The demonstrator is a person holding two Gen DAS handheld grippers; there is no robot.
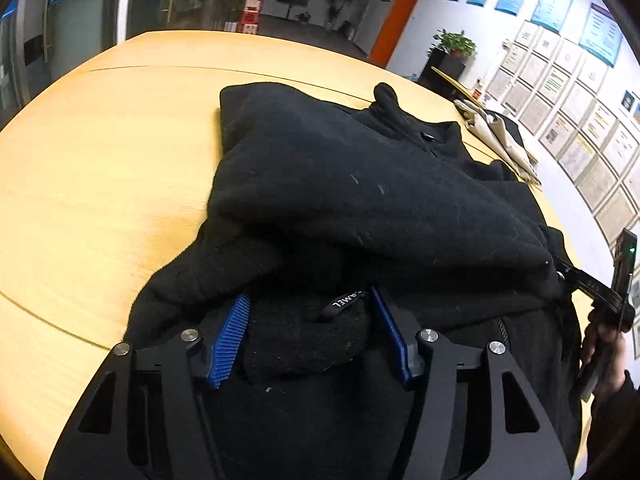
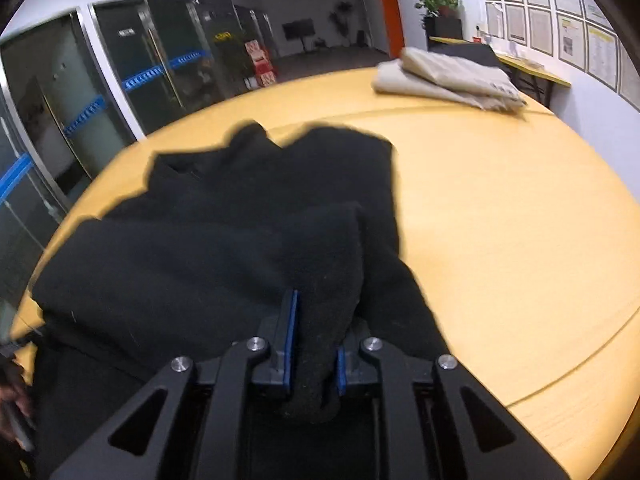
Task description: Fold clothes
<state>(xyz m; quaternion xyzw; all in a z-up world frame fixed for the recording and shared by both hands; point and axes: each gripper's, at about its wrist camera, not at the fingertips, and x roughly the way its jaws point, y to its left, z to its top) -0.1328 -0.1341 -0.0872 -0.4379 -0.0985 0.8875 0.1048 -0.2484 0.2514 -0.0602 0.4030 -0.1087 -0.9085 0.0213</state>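
Clamping the black fleece [image 2: 224,240], right gripper [image 2: 314,344] grips firm — left gripper [image 1: 308,328] gapes around cloth; pull both level

The left gripper [image 1: 310,334] is matte black metal, with angular linkage arms pierced by triangular cut-outs and joined by round silver screws. Its fingers [image 1: 230,342] carry bright blue pads, the left one ribbed with fine ridges, the right one seen edge-on as a smooth blue strip. The right gripper [image 2: 314,350] has the same build: black arms, triangular cut-outs, four silver screw heads, and thin blue pads on black finger blocks. From the left wrist view, its side shows a small green light and a dark-sleeved hand [image 1: 604,354].
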